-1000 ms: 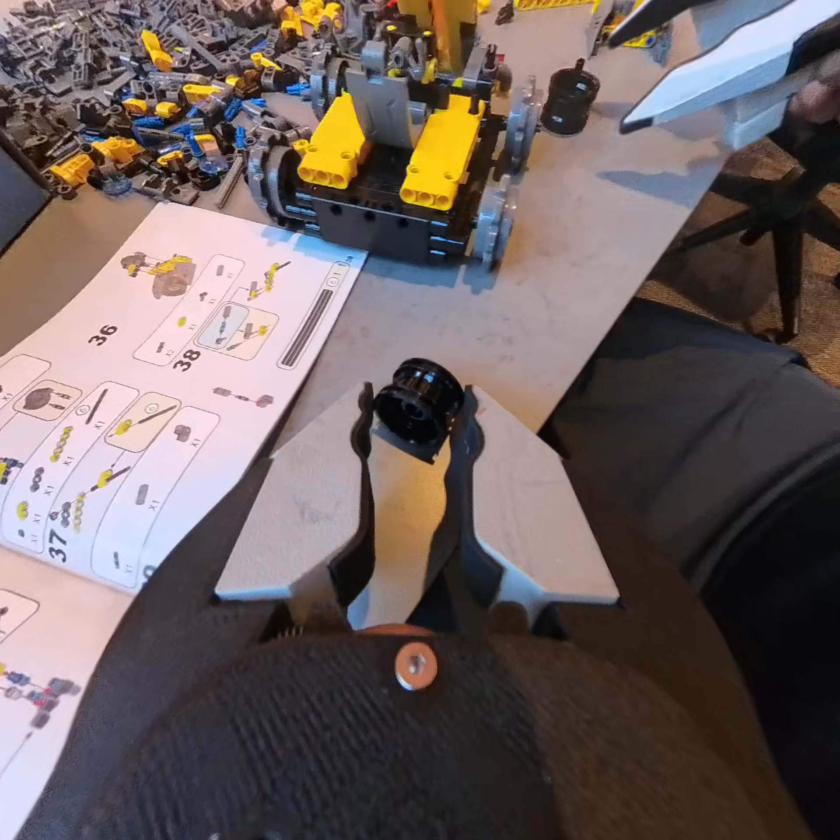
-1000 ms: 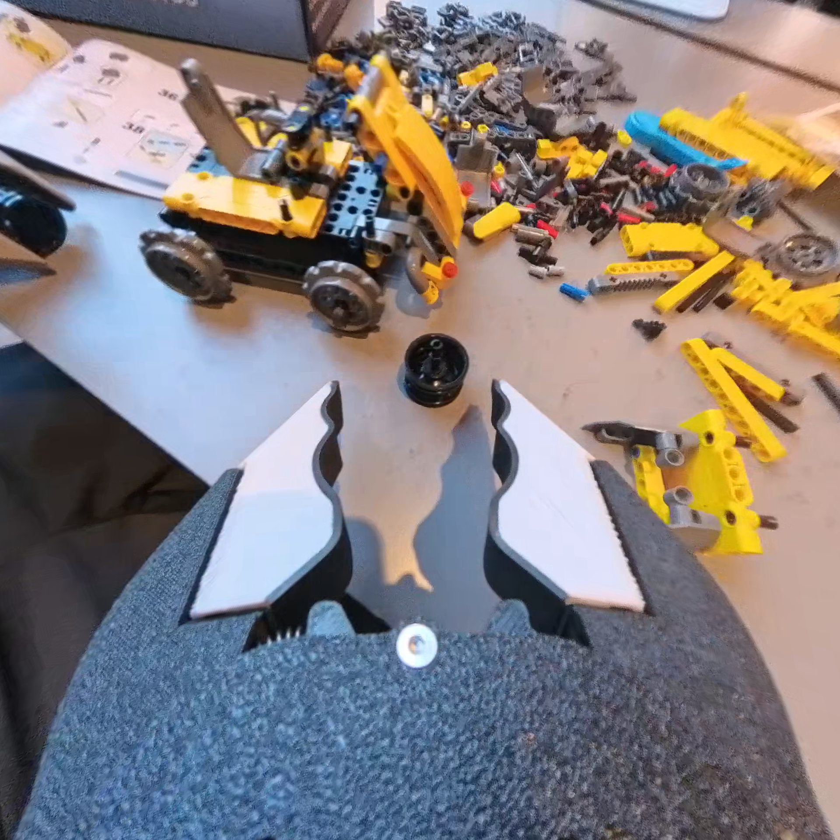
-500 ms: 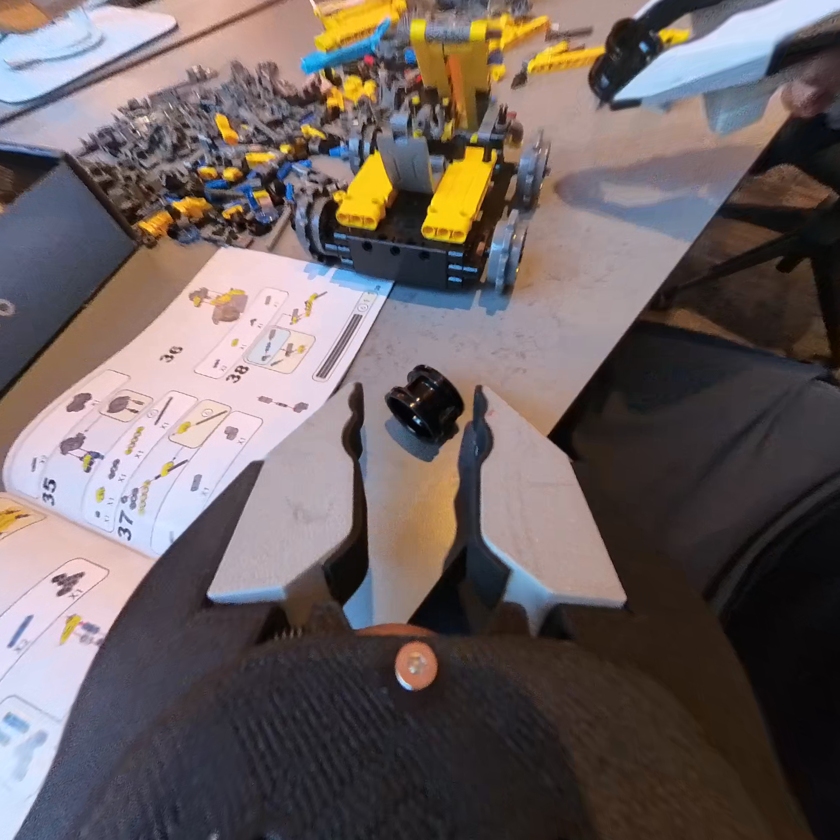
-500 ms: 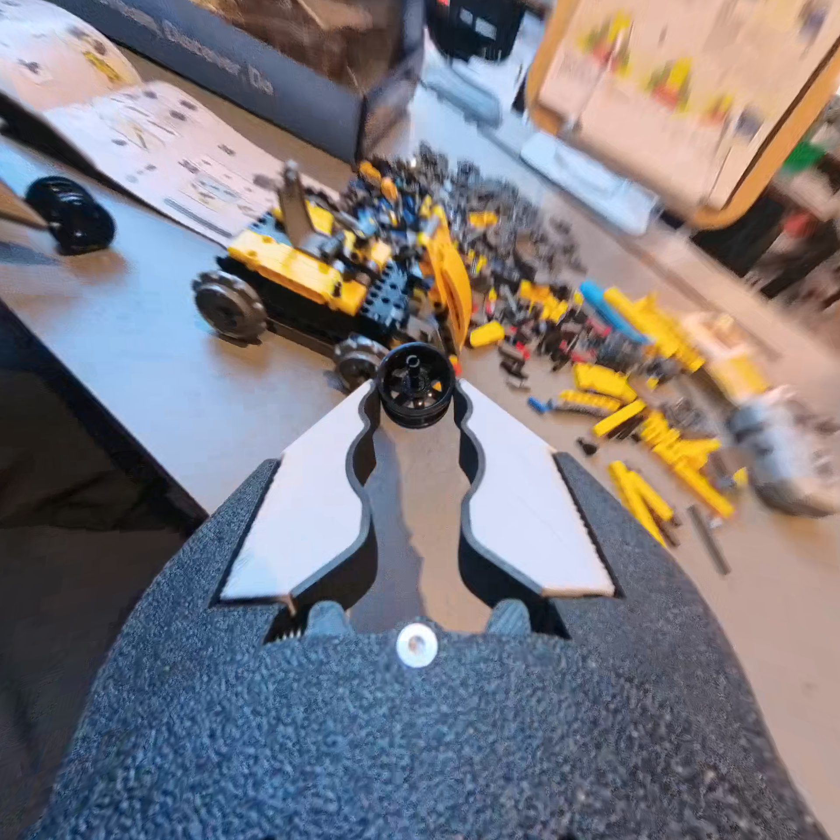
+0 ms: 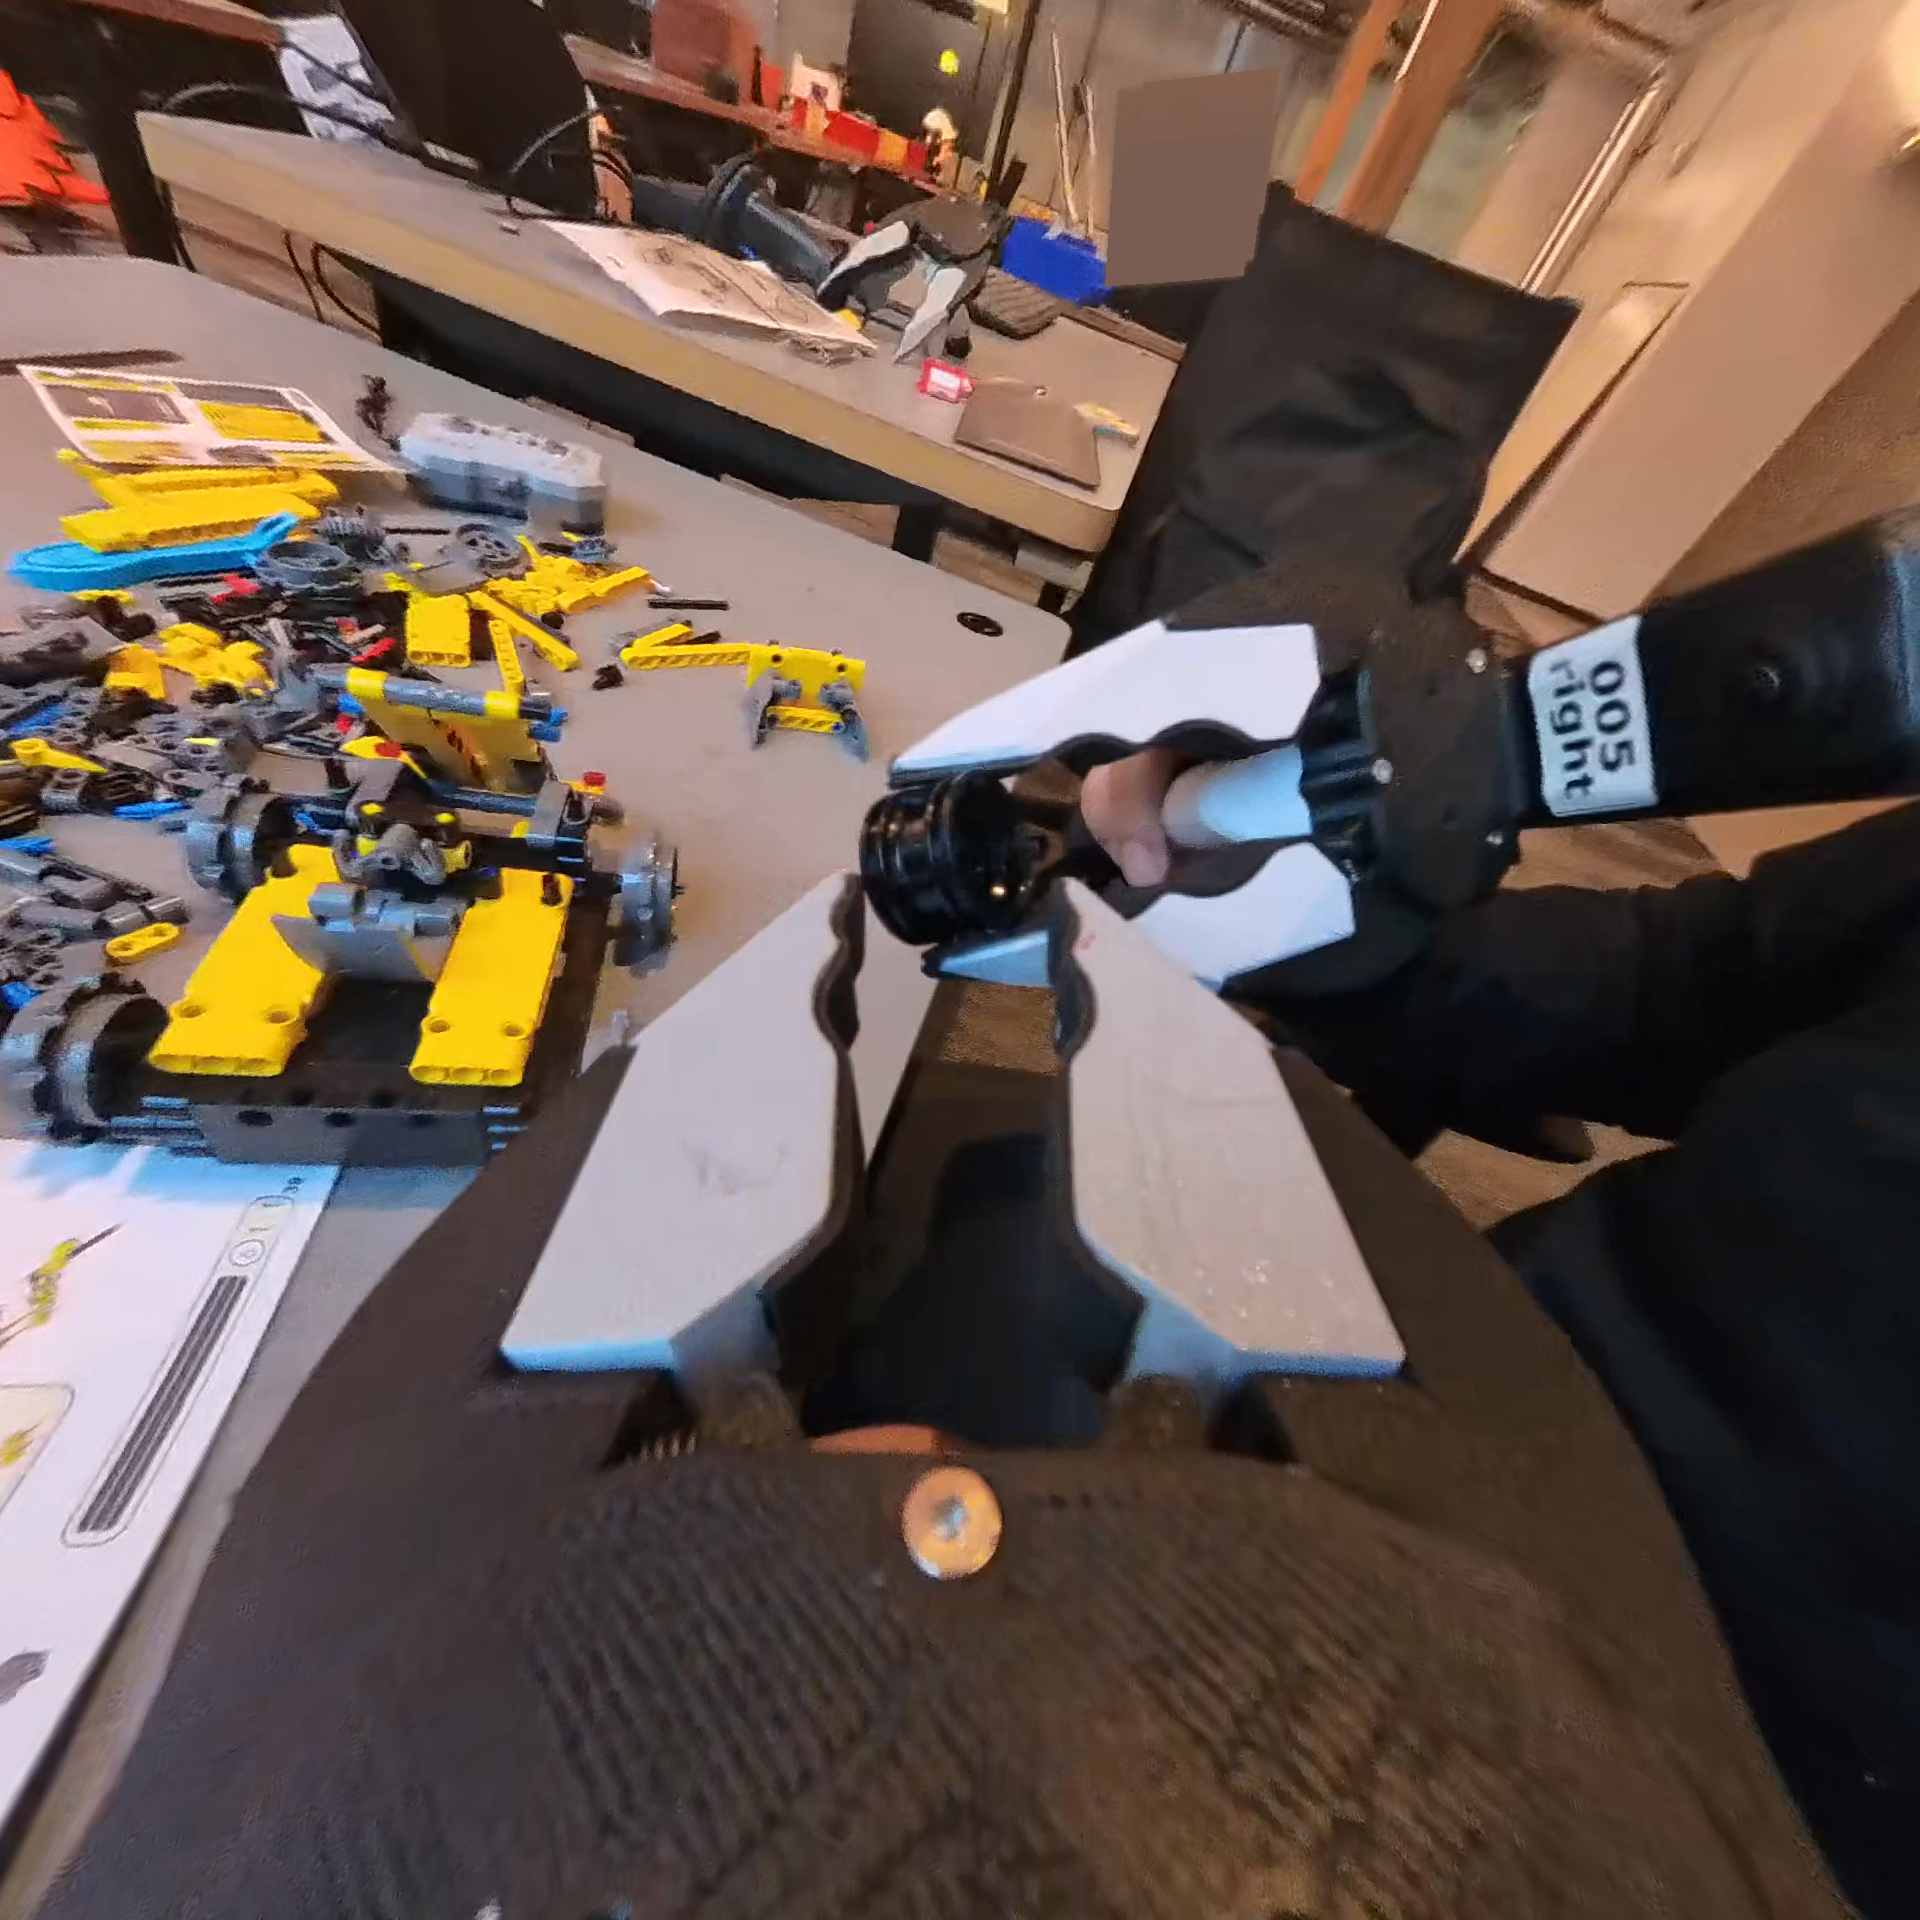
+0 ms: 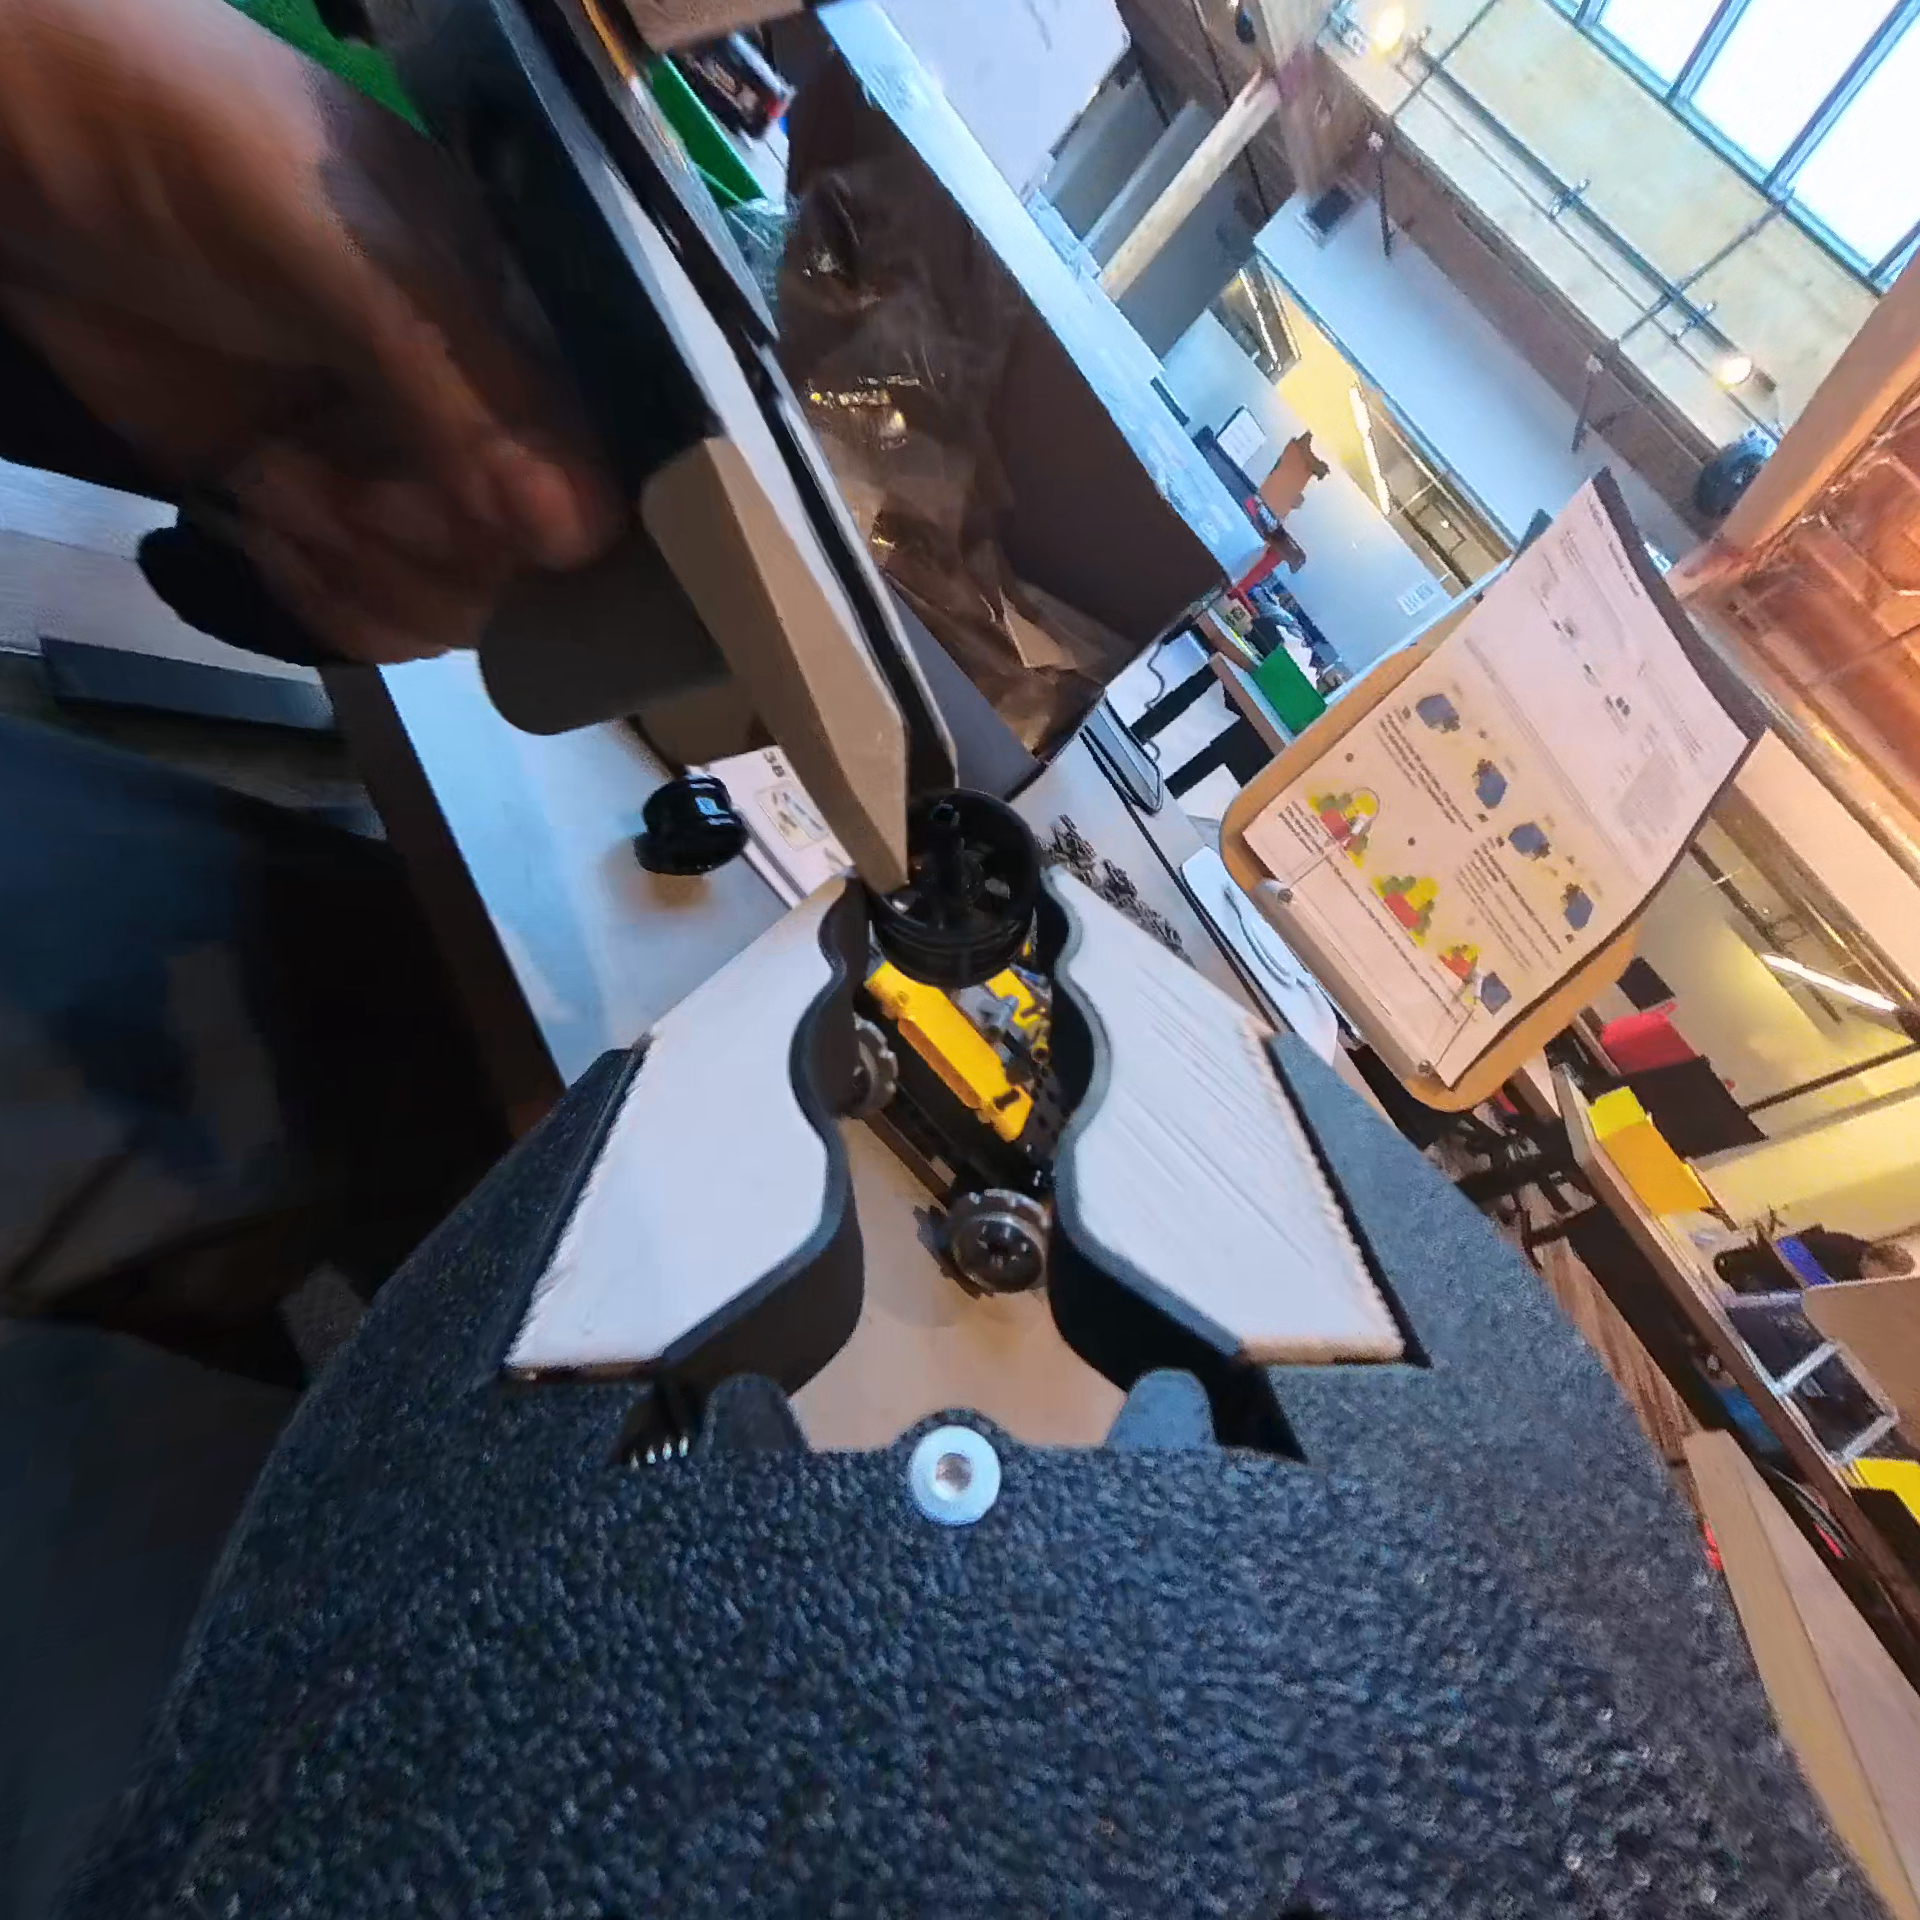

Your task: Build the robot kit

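**Right wrist view: black wheel hub pinched at the fingertips**

Right wrist view shows the right gripper (image 6: 951, 920) with its fingers closed on a small black plastic ribbed wheel hub (image 6: 954, 902), lifted above the yellow and black brick-built vehicle (image 6: 951, 1049). The left gripper (image 5: 951, 935) has its fingers apart and empty, one tip touching or just beside the hub. A second black hub (image 6: 691, 826) lies on the grey table (image 5: 790, 582). The hub looks light, rigid and smooth, so likely slippery; its grooved rim offers the surest hold.
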